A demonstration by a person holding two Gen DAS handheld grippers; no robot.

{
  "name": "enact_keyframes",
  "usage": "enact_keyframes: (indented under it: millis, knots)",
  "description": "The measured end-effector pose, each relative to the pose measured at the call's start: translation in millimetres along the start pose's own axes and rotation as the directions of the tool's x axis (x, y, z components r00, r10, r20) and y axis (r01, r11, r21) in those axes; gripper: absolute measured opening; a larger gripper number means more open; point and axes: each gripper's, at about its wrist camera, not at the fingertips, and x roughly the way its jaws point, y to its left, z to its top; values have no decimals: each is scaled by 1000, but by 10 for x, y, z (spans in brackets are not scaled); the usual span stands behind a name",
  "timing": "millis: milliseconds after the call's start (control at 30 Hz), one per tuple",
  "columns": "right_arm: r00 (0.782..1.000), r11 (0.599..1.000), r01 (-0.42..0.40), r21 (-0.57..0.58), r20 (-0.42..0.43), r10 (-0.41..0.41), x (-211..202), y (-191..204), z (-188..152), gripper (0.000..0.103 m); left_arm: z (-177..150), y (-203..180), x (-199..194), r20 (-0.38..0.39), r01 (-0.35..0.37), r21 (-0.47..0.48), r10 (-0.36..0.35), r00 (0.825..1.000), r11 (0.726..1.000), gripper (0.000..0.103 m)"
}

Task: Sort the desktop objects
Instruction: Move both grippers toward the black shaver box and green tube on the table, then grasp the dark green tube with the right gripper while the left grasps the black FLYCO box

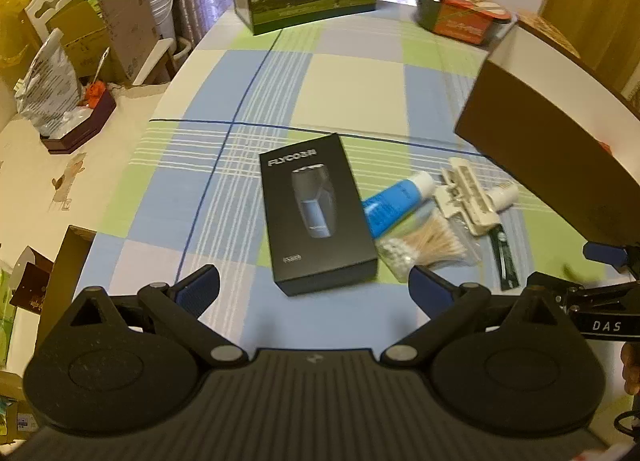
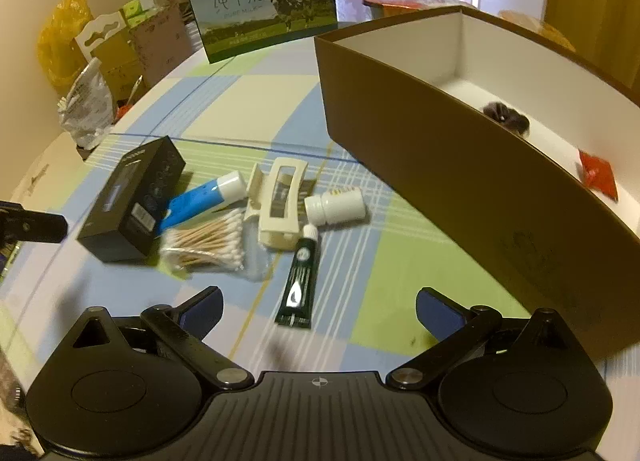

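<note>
Well, left gripper (image 1: pixel 314 289): spread wide, holding nothing, just short of black box (image 1: pixel 318 213).
Right gripper (image 2: pixel 318 311): spread wide, holding nothing, above green tube (image 2: pixel 300 281).
Brown box (image 2: pixel 460 181): bare cloth between its wall and clutter.

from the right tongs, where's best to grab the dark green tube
Grip the dark green tube across its narrow body near the middle, coming from above with the right tongs open. It lies flat, its length pointing away from the tongs, its sides clear of the white hair clip.
</note>
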Motion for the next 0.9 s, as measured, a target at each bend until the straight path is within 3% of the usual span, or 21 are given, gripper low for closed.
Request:
enact_keyframes:
  millis: [233, 500, 567, 600, 900]
  knots:
    - [1000, 999, 13, -41, 9, -13, 282, 10, 60, 61, 71, 60, 157, -1, -5, -13, 5, 1000, 1000, 99]
    - [1000, 996, 9, -91, -20, -11, 545, 62, 104, 32, 190, 60, 356, -2, -8, 0, 8, 1000, 1000, 99]
    - [1000, 994, 13, -106, -24, -16, 577, 76, 97, 23, 231, 46, 411, -2, -7, 7, 8, 1000, 1000, 99]
    - [999, 993, 21, -117, -29, -24, 594, 84, 90, 14, 247, 35, 434, -4, -7, 11, 7, 1000, 1000, 99]
    - [997, 995, 64, -76, -35, -67, 511, -123, 29, 14, 383, -27, 716, -34, 11, 24, -10, 999, 1000, 99]
